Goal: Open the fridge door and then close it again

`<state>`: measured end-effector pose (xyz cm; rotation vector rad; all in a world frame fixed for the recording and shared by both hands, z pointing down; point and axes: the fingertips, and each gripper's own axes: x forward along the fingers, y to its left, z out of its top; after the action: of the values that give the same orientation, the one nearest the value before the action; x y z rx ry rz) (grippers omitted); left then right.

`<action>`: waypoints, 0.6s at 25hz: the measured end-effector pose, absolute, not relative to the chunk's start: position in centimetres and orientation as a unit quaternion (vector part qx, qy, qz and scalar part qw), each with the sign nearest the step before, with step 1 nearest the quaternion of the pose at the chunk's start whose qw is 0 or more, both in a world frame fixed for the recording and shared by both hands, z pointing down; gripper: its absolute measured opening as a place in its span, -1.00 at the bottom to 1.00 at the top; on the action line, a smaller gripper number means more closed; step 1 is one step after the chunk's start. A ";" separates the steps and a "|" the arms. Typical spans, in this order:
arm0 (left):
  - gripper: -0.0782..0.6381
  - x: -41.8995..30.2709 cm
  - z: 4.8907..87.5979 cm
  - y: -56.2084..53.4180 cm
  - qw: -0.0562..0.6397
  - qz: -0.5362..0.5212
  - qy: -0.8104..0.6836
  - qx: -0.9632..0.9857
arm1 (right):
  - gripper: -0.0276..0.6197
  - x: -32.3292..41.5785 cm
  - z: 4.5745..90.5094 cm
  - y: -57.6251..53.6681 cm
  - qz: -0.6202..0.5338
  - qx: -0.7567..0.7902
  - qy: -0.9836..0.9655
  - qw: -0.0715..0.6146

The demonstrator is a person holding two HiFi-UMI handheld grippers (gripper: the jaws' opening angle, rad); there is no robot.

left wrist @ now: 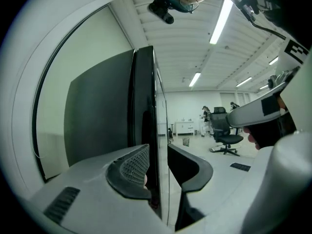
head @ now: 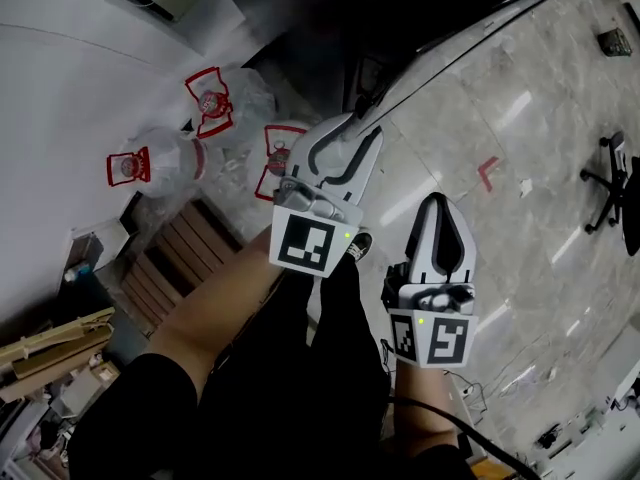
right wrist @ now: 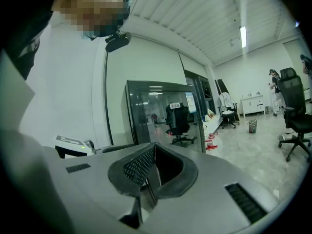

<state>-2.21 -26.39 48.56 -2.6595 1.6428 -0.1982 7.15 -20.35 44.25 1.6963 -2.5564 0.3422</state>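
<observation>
The fridge door (left wrist: 144,111) is a tall black glass panel, seen edge-on in the left gripper view. My left gripper (left wrist: 157,152) is shut on its free edge, one jaw on each face. From the head view, the left gripper (head: 362,126) reaches up to the dark fridge (head: 330,18). My right gripper (head: 437,203) hangs beside it over the floor, apart from the door. In the right gripper view, the right gripper (right wrist: 155,149) has its jaws together with nothing between them, and the glass door (right wrist: 161,116) stands ahead, mirroring the room.
Large water bottles with red handles (head: 210,98) lie by the white wall at the left, near a wooden pallet (head: 180,258). A black office chair (head: 612,183) stands on the tiled floor at the right. Cardboard and clutter (head: 50,348) fill the lower left.
</observation>
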 end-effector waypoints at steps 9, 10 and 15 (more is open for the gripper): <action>-0.63 -1.7 49.4 -28.0 -0.012 -0.053 0.557 -0.829 | -0.87 9.1 46.5 -20.4 0.130 0.559 -0.818 0.032; -0.64 -1.7 49.4 -28.0 -0.021 -0.050 0.562 -0.826 | -0.87 9.5 46.4 -20.4 0.130 0.562 -0.816 0.030; -0.66 -1.6 49.2 -27.8 -0.039 -0.042 0.576 -0.815 | -0.87 11.6 45.9 -19.8 0.130 0.582 -0.802 0.021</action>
<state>-1.58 -27.79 49.21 -2.6279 1.8567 -0.1344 11.60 -19.80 45.93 1.8038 -2.4873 0.4029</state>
